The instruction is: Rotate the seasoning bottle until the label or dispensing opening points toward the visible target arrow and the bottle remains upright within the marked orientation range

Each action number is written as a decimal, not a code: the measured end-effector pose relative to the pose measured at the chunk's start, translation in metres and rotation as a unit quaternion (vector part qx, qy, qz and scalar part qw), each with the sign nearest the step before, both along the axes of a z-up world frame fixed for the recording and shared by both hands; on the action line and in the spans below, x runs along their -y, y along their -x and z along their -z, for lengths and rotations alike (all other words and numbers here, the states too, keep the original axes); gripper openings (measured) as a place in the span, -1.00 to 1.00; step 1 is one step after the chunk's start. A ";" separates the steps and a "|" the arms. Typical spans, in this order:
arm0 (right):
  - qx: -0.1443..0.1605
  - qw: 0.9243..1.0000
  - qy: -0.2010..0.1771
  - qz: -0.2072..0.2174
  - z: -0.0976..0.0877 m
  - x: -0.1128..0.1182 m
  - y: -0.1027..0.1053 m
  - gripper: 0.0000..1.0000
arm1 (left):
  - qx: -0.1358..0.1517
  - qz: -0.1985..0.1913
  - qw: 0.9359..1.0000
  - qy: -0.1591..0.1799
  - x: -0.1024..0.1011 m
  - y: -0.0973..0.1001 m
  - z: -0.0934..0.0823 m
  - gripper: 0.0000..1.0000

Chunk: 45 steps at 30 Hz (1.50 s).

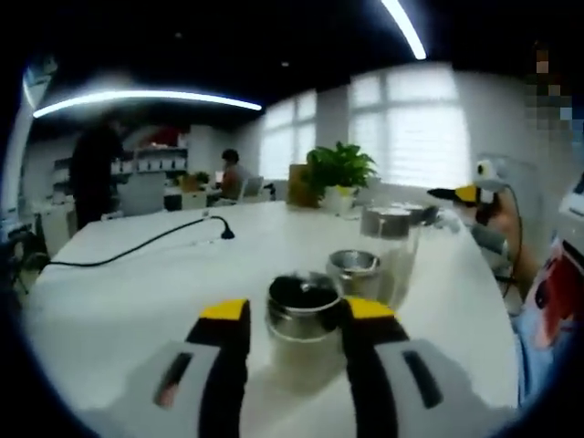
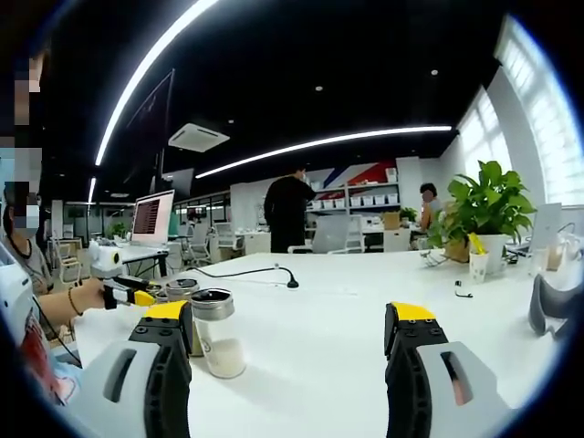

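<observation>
Seasoning bottle (image 1: 304, 319) is seen upright on the white table (image 1: 137, 301), its metal cap at the top and its long axis vertical, set squarely between the yellow-tipped jaws of the left gripper (image 1: 299, 312). The jaws are closed in on the glass body from both sides, though actual contact cannot be told with certainty. Which way the label or opening faces cannot be made out. Two more metal-capped jars (image 1: 388, 239) are stood just behind it. In the right gripper view, the right gripper (image 2: 292, 321) is held with jaws spread wide and nothing between them; the bottle (image 2: 217, 333) is seen just beside its left jaw, upright, with white powder in the bottom.
</observation>
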State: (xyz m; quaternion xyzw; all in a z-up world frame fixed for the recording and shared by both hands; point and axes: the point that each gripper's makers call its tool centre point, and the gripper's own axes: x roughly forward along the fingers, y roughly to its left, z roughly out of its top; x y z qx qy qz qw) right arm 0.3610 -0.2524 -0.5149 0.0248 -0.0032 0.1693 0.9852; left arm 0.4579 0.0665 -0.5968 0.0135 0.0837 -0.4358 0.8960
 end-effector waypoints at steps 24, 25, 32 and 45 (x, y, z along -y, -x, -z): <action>-0.003 1.000 0.000 -0.003 0.002 -0.002 -0.001 0.79 | 0.012 0.047 0.999 -0.005 0.001 0.013 -0.005 -0.23; -0.002 1.000 0.000 -0.003 0.002 -0.002 -0.001 0.79 | 0.015 0.049 0.999 -0.008 0.001 0.015 -0.007 -0.18; -0.004 1.000 0.001 -0.002 0.003 -0.002 -0.001 0.79 | 0.010 0.024 1.000 -0.015 -0.019 0.025 -0.010 0.22; -0.004 1.000 0.004 -0.010 0.003 -0.012 -0.001 0.79 | 0.020 -0.071 0.994 0.081 -0.069 0.042 -0.049 0.27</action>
